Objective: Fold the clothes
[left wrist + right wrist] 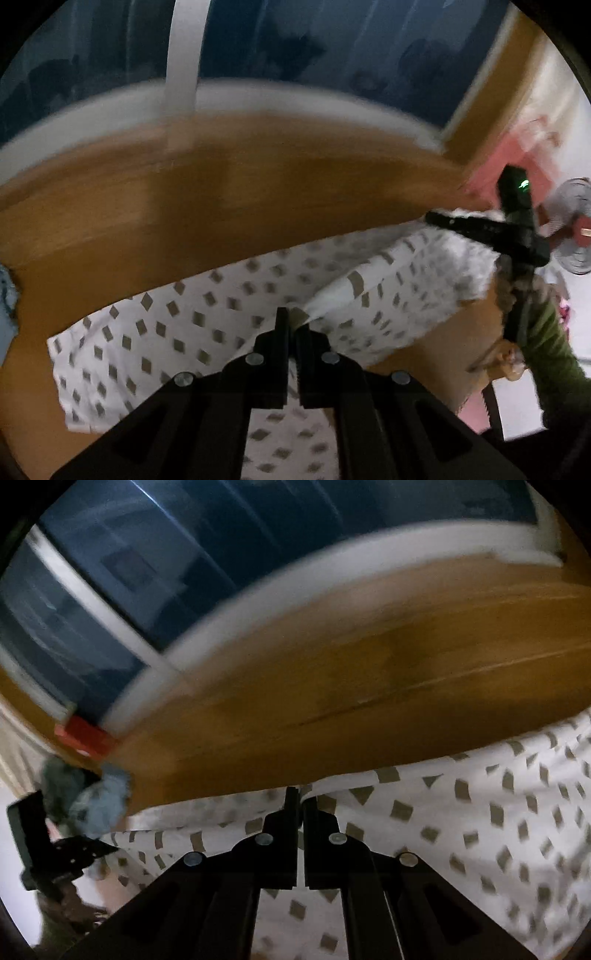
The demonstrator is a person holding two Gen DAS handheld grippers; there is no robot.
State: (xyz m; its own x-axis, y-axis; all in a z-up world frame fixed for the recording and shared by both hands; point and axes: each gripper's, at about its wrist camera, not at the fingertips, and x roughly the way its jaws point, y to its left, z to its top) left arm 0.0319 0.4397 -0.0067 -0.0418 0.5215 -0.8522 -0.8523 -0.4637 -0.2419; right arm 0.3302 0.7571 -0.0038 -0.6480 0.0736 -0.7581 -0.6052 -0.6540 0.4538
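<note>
Left gripper [293, 325]: nearest the lens in the left wrist view; jaws drawn together with a pinch of white cloth caught between the tips.
Right gripper [300, 797]: nearest the lens in the right wrist view; jaws likewise drawn together on an edge of the same cloth, a thin slit between them. Seen also from the left wrist view as a black body at the right end of the cloth.
Garment [207, 332]: white fabric printed with small grey-brown diamonds. It lies over the near part of the wooden table [221, 192], running along the near edge, and is lifted and pulled into ridges where each gripper holds it.
Lie of the cloth: its left end sits flat with a squared edge; the right end rises toward the right gripper. Whether a layer is already doubled under it I cannot tell.
Progress, as judged: a fold is in hand, both ends gripped and the cloth off the surface in places. No finished, stacked rectangle shows. The scene would fit either an opening spread-out or a later fold being carried over.
Remaining, as judged: laying the held edges down square and flattening the ridges.
Table: bare wood from the cloth to the far edge.
Surroundings: a blue-grey bundle [99, 805] at the table's left corner; a fan [574, 236] beyond the right end.
Image quality: motion blur in both views.
</note>
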